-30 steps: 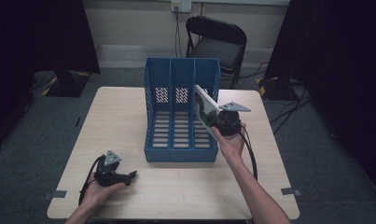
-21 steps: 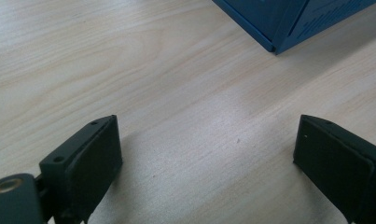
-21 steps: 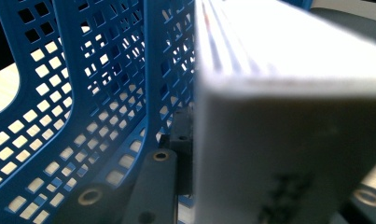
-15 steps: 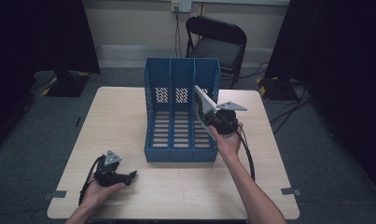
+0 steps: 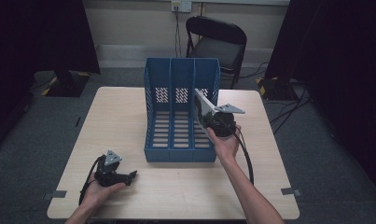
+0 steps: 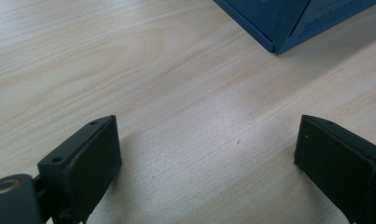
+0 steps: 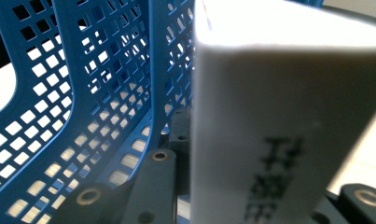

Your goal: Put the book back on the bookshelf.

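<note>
A blue three-slot file rack (image 5: 181,116) stands in the middle of the table (image 5: 129,116), open side toward me. My right gripper (image 5: 209,119) is shut on a white book (image 5: 202,108) and holds it tilted over the rack's right slot. In the right gripper view the book's white spine (image 7: 279,116) is close up, with the rack's perforated dividers (image 7: 83,93) to its left. My left gripper (image 5: 127,177) rests on the table near the front left, jaws open and nothing between them; its black pads (image 6: 90,163) hover over bare wood, the rack's corner (image 6: 276,44) beyond.
A black chair (image 5: 218,39) stands behind the table's far edge. Cables trail on the floor at the right. Black curtains flank the room. Tape marks (image 5: 290,191) sit near the table's front corners.
The right gripper with the book has shifted slightly left and down toward the rack's right slot. The left gripper has stayed put.
</note>
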The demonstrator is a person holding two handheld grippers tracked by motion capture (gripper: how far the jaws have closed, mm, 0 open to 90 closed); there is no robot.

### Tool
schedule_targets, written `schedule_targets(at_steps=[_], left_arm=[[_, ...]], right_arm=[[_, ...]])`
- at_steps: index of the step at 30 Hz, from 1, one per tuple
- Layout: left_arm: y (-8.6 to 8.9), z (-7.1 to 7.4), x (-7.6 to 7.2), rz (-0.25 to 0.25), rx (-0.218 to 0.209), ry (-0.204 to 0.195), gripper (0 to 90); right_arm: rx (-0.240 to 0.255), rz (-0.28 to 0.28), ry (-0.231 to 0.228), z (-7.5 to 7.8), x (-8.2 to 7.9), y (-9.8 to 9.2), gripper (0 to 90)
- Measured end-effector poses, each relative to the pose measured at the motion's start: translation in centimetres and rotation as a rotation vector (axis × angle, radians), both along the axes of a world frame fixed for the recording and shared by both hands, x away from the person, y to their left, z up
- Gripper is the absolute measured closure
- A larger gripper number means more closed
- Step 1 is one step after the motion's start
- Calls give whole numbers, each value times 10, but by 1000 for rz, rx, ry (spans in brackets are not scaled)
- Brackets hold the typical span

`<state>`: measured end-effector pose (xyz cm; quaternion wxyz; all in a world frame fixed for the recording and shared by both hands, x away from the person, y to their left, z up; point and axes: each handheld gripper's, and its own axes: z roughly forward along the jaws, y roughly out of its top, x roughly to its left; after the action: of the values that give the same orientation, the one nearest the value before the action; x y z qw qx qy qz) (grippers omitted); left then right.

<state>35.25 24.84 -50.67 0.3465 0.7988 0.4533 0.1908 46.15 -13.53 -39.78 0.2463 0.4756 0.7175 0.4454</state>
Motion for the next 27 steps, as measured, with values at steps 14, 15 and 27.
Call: schedule_targets(at_steps=[14,15,27], left_arm=[[0,0,0,3,2,0,64],[0,0,0,4,2,0,64],[-1,0,0,11,-3,0,61]], right_arm=[[-5,7,25,-11,0,1,730],[-6,16,28,-11,-1,2,721],[-29,27,30,-3,-6,0,734]])
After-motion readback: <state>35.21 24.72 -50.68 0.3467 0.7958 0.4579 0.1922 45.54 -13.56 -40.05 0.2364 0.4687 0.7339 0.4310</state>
